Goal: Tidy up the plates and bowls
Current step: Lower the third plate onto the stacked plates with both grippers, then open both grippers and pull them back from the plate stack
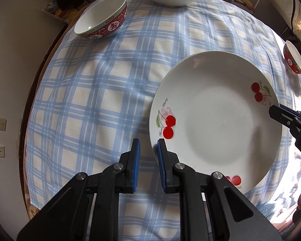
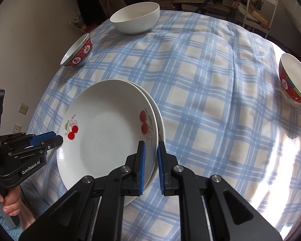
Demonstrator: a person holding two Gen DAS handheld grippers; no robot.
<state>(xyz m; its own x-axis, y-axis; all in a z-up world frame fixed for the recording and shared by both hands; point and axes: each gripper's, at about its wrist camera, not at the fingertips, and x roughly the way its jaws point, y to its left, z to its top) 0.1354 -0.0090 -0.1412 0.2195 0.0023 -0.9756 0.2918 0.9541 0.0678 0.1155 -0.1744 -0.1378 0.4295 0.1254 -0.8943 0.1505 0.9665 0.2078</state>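
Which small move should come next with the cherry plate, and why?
Probably shift the cherry plate slightly toward the right gripper before letting go: it sits off-centre over the lower plate, whose rim shows only on that side. The left gripper is at the opposite rim.

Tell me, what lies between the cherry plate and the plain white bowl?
Only bare checked tablecloth lies between the cherry plate and the plain white bowl. The right wrist view shows it best.

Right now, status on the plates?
Right fingers pinch top cherry plate at rim. Left fingers straddle opposite rim, grip unclear. Second plate beneath. Nothing blocking.
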